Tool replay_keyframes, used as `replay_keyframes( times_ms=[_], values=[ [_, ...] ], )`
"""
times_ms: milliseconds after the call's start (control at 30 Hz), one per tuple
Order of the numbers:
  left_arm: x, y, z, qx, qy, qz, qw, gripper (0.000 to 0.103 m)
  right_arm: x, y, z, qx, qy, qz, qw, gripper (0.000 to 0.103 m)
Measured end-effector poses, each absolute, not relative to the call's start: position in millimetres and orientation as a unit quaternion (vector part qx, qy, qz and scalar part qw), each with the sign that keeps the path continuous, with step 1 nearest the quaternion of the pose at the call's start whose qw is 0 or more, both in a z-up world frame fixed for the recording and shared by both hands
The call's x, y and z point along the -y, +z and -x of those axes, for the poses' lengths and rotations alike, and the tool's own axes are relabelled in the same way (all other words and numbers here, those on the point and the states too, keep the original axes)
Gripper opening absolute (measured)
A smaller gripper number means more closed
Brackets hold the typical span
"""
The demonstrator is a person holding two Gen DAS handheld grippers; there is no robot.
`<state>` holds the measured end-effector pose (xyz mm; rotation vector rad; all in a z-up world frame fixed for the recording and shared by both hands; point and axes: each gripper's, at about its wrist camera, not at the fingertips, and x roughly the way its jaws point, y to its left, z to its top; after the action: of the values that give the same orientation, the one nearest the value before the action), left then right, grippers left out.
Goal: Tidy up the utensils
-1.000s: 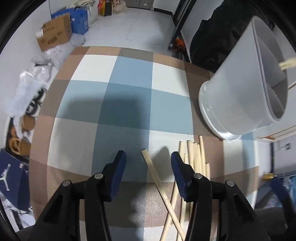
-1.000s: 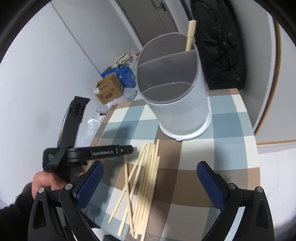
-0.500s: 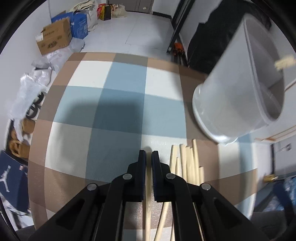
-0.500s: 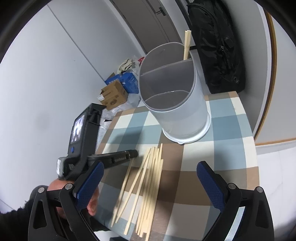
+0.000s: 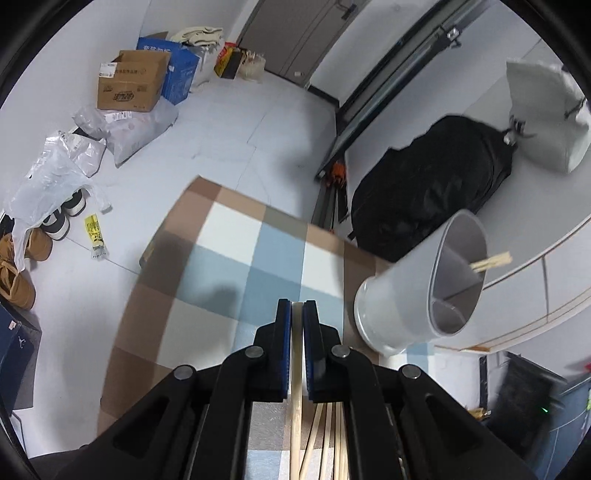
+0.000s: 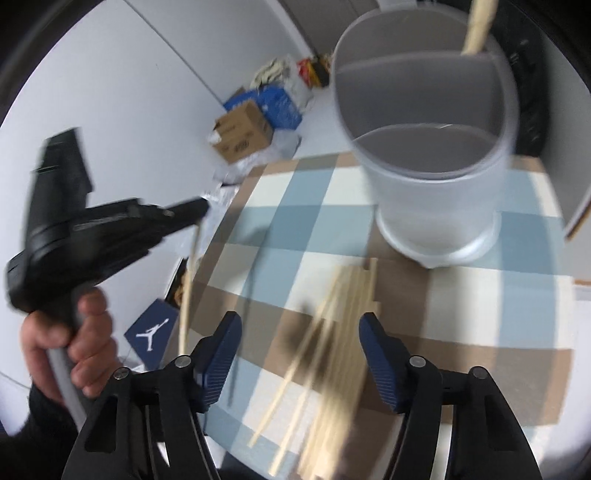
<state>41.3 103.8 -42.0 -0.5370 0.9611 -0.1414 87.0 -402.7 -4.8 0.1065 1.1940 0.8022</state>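
Here, one chopstick clamped between the left gripper jaws, lifted clear of the desk and dangling below the jaws in the right wrist view. Nearer the camera than the divided holder, the loose chopsticks heaped on the checked cloth, just short of its base. Inside the holder, in the far compartment, a few sticks already standing. Over the heap, the right gripper with jaws closing, several sticks between them in the blurred view, no pad visibly pressing yet.

Risks, judged from this: a pinch near one end, so likely swinging or slipping of the held stick on the way to the holder; a trailing tip catching the rim or landing in the wrong compartment; a light plastic holder, easily nudged or tipped by a knock. Also, jaws closing over a pile, so more than one stick grabbed, or neighbours scattered off the desk edge.
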Motion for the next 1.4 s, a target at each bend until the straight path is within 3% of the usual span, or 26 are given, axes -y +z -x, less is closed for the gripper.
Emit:
replay_keyframes(
  times_ms=[167,333,400,867,933,1000,1400],
  values=[
    [-118,-37,-45,-0.433,-0.074,0.288,0.851,0.002,372,-20,-100,-0.565,0.35,-0.016,0.747,0.042],
    [-134,-33,-47,-0.419,-0.072,0.302,0.853,0.002,351,-39,-108,-0.579,0.331,0.035,0.744,0.037],
    [-137,-31,-47,-0.416,-0.072,0.305,0.854,0.002,349,-46,-113,-0.583,0.311,0.055,0.748,0.029],
    [-147,-29,-50,-0.41,-0.073,0.321,0.851,0.002,332,-47,-118,-0.576,0.297,0.104,0.754,0.029],
    [-147,-28,-49,-0.408,-0.073,0.318,0.853,0.002,331,-47,-114,-0.568,0.297,0.119,0.759,0.027],
    [-148,-27,-48,-0.406,-0.071,0.317,0.855,0.002,334,-48,-113,-0.569,0.302,0.111,0.757,0.009],
    [-149,-27,-48,-0.405,-0.066,0.315,0.856,0.002,351,-47,-113,-0.588,0.31,0.055,0.745,0.01]
  ],
)
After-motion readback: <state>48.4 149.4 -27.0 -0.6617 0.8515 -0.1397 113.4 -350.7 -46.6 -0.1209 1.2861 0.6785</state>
